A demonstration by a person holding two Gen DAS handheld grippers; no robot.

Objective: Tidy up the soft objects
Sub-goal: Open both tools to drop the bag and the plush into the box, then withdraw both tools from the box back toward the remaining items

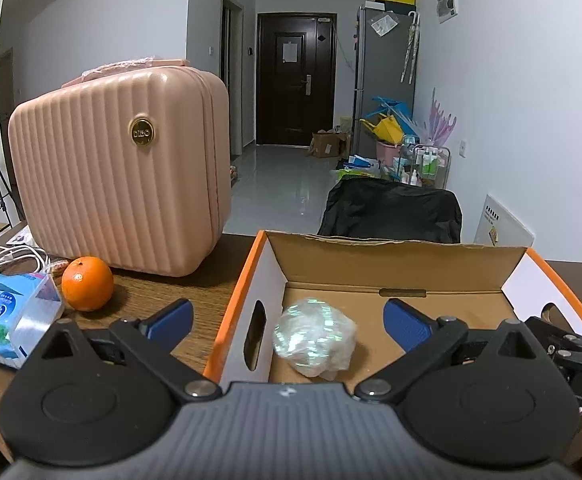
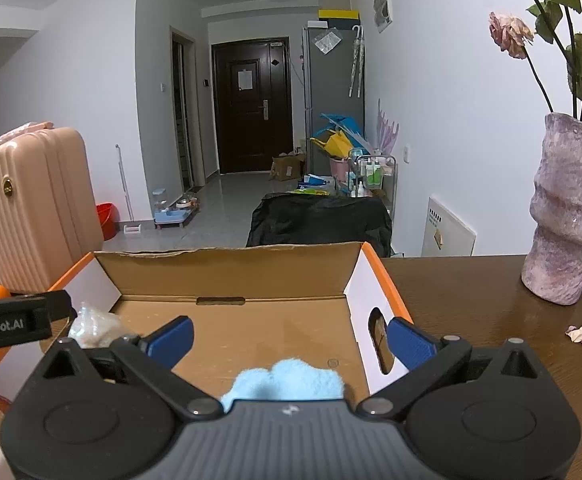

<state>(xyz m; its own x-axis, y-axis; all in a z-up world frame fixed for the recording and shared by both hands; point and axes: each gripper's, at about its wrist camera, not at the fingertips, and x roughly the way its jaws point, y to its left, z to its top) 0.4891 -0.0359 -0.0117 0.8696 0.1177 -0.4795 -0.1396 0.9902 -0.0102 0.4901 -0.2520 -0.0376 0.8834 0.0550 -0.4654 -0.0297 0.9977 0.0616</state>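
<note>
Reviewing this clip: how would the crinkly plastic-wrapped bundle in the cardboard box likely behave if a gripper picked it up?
The plastic-wrapped bundle looks crumpled and lumpy, so it would probably squash rather than stay rigid. Its shiny film suggests the pads might slip a little. It seems light for its bulk, though its contents cannot be seen.

One box, two soft bundles, one orange.

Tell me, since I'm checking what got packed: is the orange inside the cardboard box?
No: in the left wrist view the orange sits on the table beside the pink case, outside the cardboard box.
</note>
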